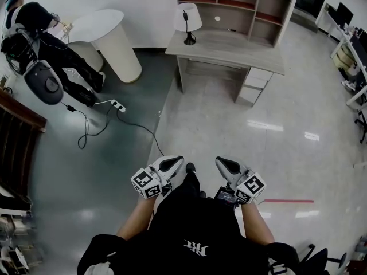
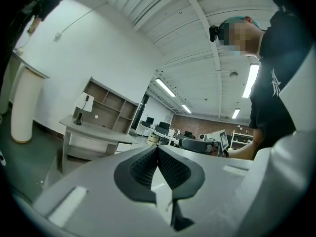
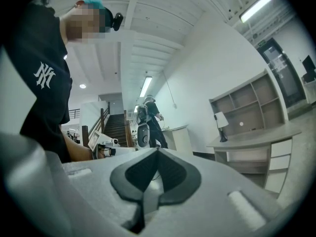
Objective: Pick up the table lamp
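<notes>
- Head view is showing the left gripper (image 1: 172, 164) low in front of the person. Its jaws are pressing together with nothing between them, and it is staying well apart from the desk (image 1: 252, 59).
- The table lamp (image 1: 187, 22) is standing on the desk's tabletop, near the left edge and toward the back corner, just beside the left side of the shelf unit (image 1: 241, 7).
- I am judging that the lamp is light but top-heavy and is tipping easily. The shade is probably thin and soft and is denting under pressure, so a grip there is risky. The thin stem between shade and base is looking stiff and narrow enough for the jaws, so it is the best place to hold. The round base may be helping with support from below.
- The lamp is showing a white shade that is widening downward, a slim dark stem and a small dark round base. A small dark part is hanging in front of the shade; I cannot tell what it is.
- The right gripper (image 1: 227, 165) is waiting at the same low place, jaws also closed together and empty, far from the lamp.
</notes>
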`<state>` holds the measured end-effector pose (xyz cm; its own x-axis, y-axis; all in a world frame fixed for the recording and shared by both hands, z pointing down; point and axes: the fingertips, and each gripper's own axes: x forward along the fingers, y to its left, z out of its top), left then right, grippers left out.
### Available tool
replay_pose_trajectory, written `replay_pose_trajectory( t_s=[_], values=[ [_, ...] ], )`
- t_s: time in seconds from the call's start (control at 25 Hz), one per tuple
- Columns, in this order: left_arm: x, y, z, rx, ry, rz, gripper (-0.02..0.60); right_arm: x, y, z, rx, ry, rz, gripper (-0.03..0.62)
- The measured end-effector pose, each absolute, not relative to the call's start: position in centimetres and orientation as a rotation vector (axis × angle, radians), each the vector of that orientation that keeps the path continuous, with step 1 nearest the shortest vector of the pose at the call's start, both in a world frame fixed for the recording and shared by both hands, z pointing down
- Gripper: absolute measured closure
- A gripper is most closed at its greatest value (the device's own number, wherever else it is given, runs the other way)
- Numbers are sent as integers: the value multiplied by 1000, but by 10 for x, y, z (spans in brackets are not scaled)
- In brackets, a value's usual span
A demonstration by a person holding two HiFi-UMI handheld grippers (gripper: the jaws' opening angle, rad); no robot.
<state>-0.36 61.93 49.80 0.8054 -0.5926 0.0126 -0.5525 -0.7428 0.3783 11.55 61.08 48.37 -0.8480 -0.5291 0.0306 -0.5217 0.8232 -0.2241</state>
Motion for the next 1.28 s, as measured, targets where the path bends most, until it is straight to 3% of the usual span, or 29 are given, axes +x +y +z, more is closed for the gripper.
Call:
replay_pose_trajectory(
  t_s=[0.36, 1.28],
  values=[
    [-8, 545, 496, 2623, -840, -143, 584, 111, 542, 492, -888, 2988, -377, 591],
    [-90, 319, 504, 2639, -792, -276, 584, 48, 320, 466, -1031, 2976, -273, 591]
  ],
)
